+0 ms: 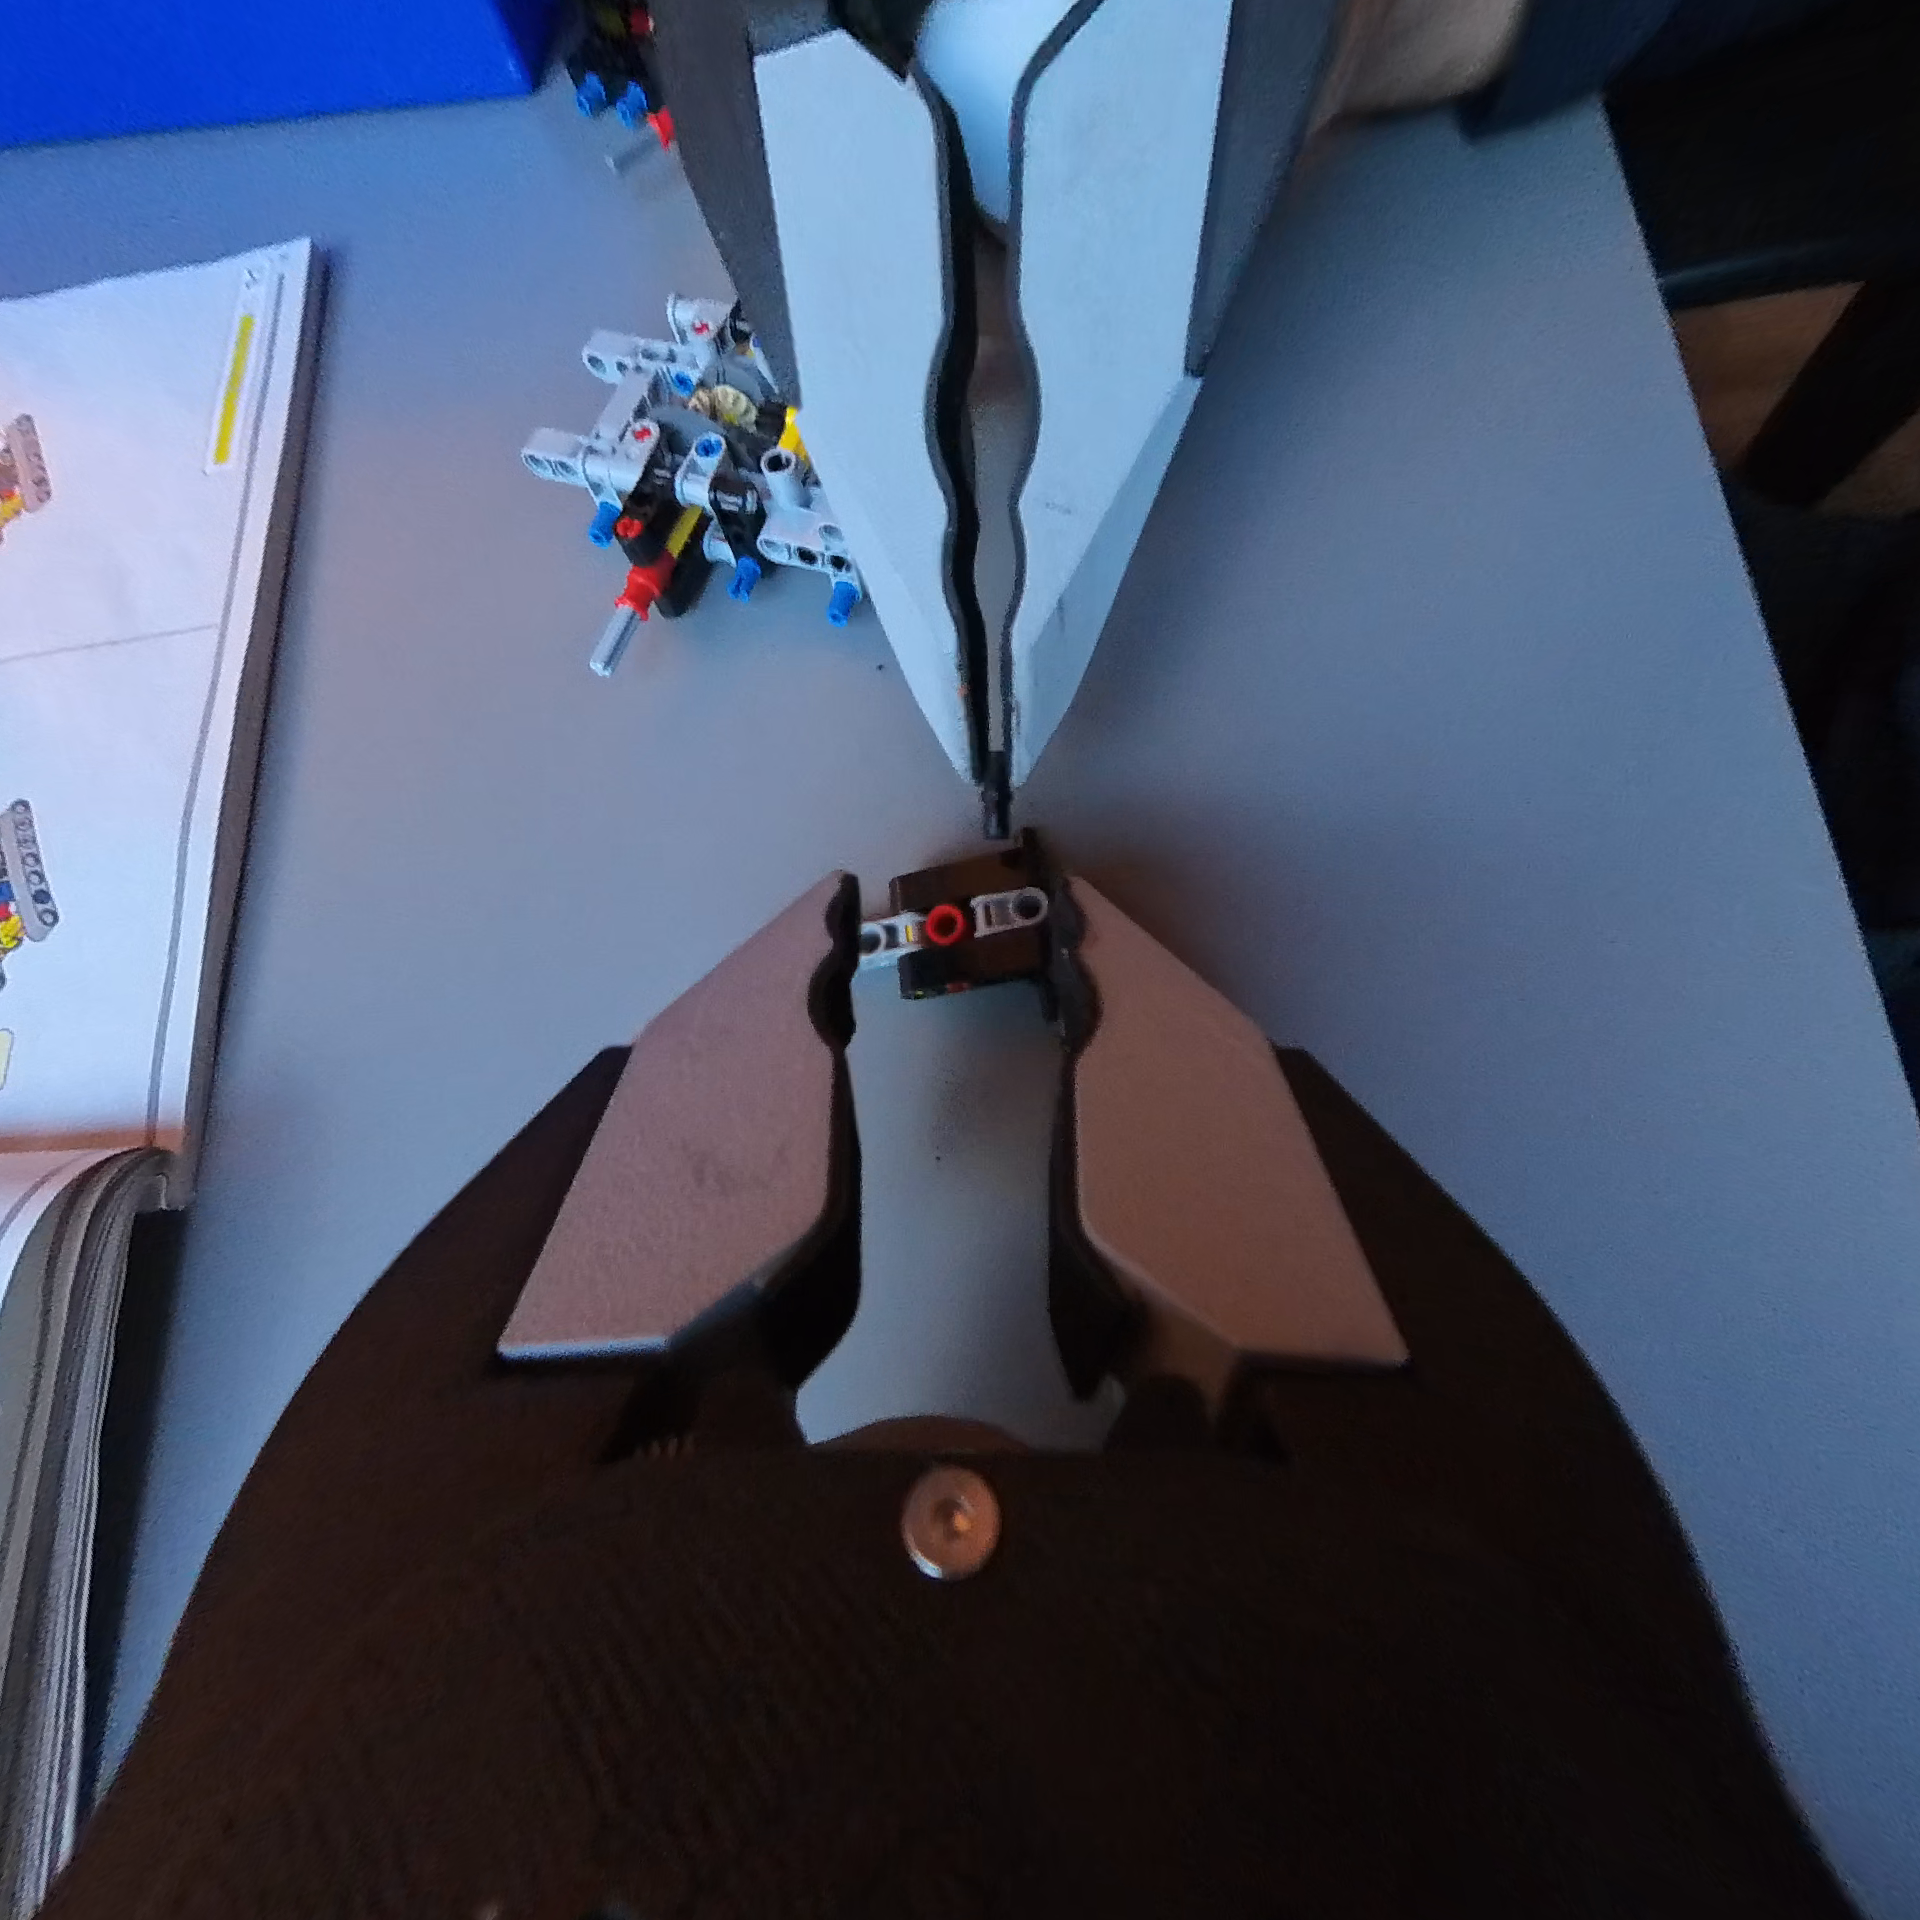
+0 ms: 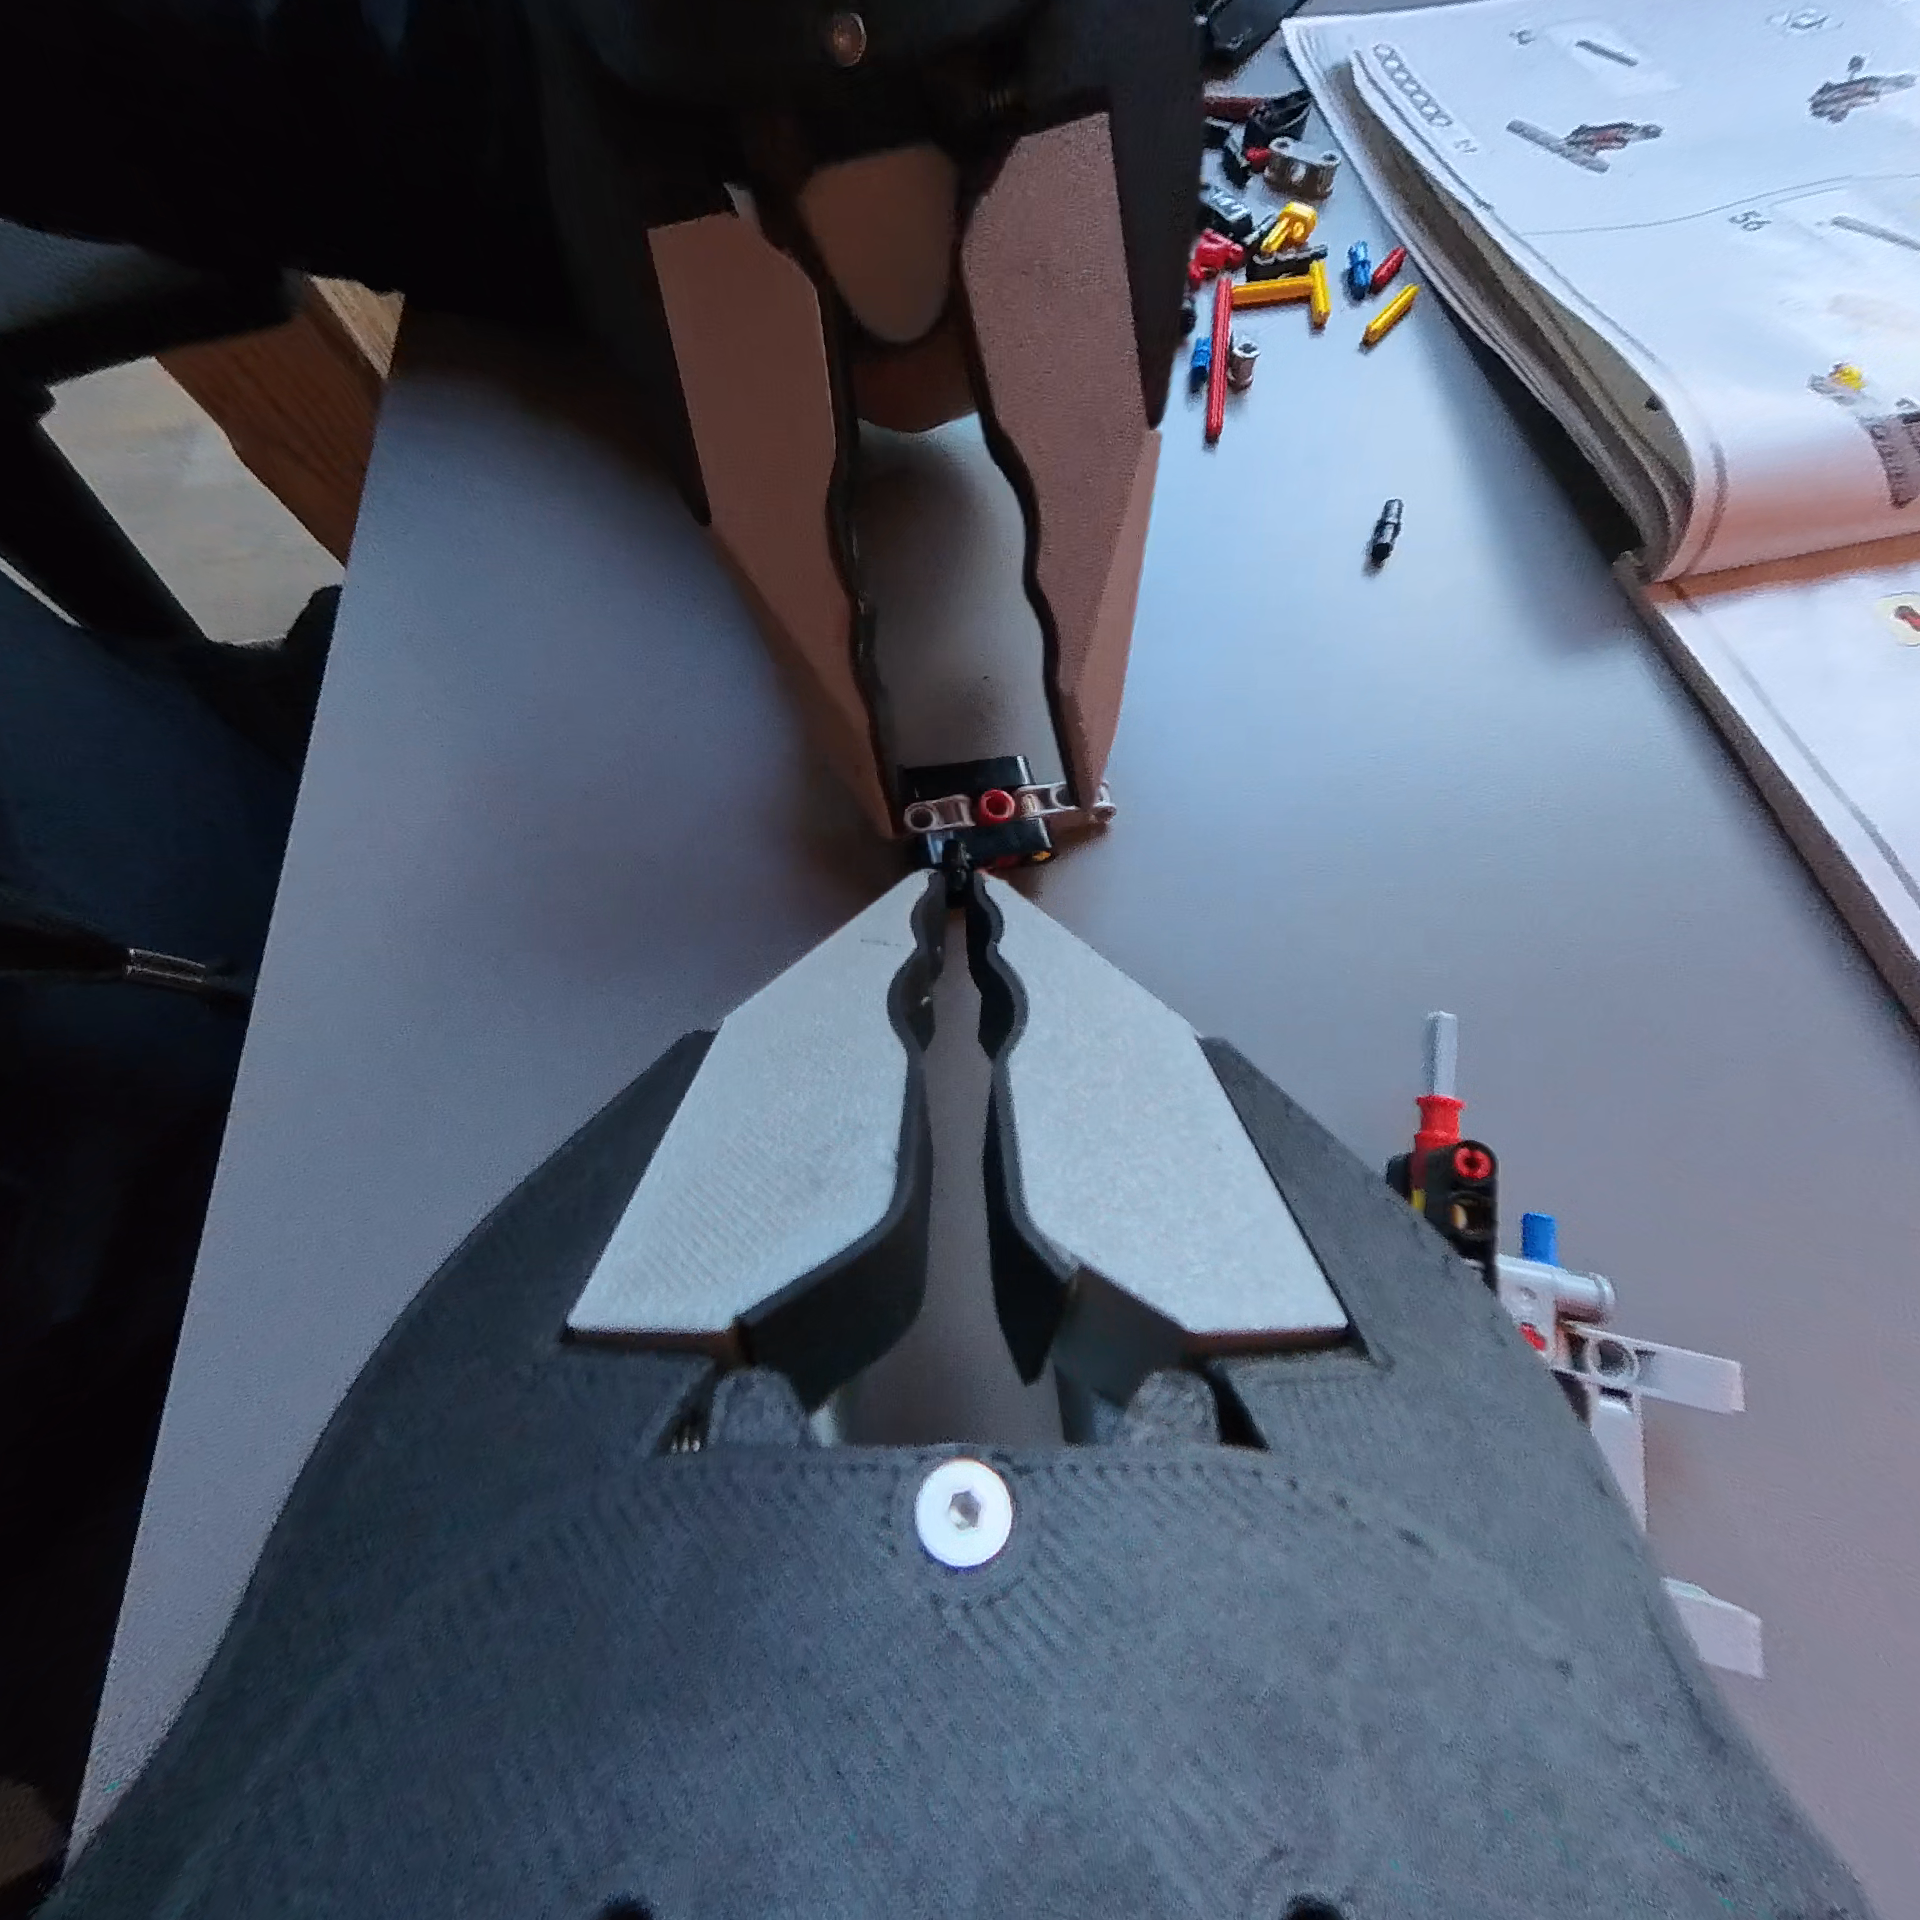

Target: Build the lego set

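Right in the middle of the grey table (image 1: 1351, 727) the two grippers met nose to nose. The left gripper (image 1: 961, 925) had its fingers partly apart, with a small black brick block (image 1: 961, 961) between them. The block had light grey beams and a red pin end on top. One grey beam end reached the left finger's pad, and the block's other side sat against the right finger's pad, but I could not tell if the pads were squeezing it or only standing around it. The block looked like it sat on the table.

The right gripper (image 2: 951, 891) had its tips pinched tight on a tiny black pin (image 2: 953, 868). The pin poked out past the tips, and its far end touched the edge of the block (in the left wrist view it met the block's back corner (image 1: 997, 826)).

A bigger brick model (image 1: 691, 468) of grey, black, red and blue parts sat on the table off to the side, near the right gripper. An open instruction book (image 1: 135, 675) lay flat farther out. Beside the book's far edge lay a scatter of loose pieces (image 2: 1288, 260), yellow, red, blue and black, and one more black pin (image 2: 1385, 530) lay alone on the table. A blue box (image 1: 260, 62) stood at the table's far corner.
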### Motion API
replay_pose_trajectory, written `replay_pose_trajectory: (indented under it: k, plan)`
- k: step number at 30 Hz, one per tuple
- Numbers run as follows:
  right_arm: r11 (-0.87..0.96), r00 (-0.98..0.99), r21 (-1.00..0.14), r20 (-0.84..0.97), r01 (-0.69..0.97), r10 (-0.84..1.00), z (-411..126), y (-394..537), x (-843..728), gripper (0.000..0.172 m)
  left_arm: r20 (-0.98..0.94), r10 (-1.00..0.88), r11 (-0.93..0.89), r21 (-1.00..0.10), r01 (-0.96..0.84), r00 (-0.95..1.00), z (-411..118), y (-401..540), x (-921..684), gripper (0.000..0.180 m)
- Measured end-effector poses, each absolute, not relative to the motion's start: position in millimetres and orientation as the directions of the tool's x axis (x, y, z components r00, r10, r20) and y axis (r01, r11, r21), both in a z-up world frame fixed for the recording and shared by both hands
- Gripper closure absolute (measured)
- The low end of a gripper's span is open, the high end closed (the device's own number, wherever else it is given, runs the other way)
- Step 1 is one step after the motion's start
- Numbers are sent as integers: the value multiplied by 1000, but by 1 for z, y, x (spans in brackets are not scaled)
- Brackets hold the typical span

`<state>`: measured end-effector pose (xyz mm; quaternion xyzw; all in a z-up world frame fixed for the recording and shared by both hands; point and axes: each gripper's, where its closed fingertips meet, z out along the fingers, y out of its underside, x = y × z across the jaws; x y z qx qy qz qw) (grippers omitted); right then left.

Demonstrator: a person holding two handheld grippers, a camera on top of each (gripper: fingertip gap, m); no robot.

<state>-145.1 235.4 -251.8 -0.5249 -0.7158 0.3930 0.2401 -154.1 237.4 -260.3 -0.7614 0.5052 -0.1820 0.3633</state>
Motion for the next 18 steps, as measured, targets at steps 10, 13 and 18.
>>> replay_pose_trajectory:
  k: [10,13,18]
  plan:
    - [163,-341,-782,-66,602,938,-262,234,-143,172,-73,-905,-250,-707,-661,419,-272,236,-152,148]
    - [169,-347,-786,-62,595,936,-261,232,-144,171,-77,-909,-235,-717,-657,409,-272,236,-151,149]
    - [150,-343,-791,-79,594,936,-260,232,-145,171,-71,-913,-228,-729,-646,402,-272,236,-152,149]
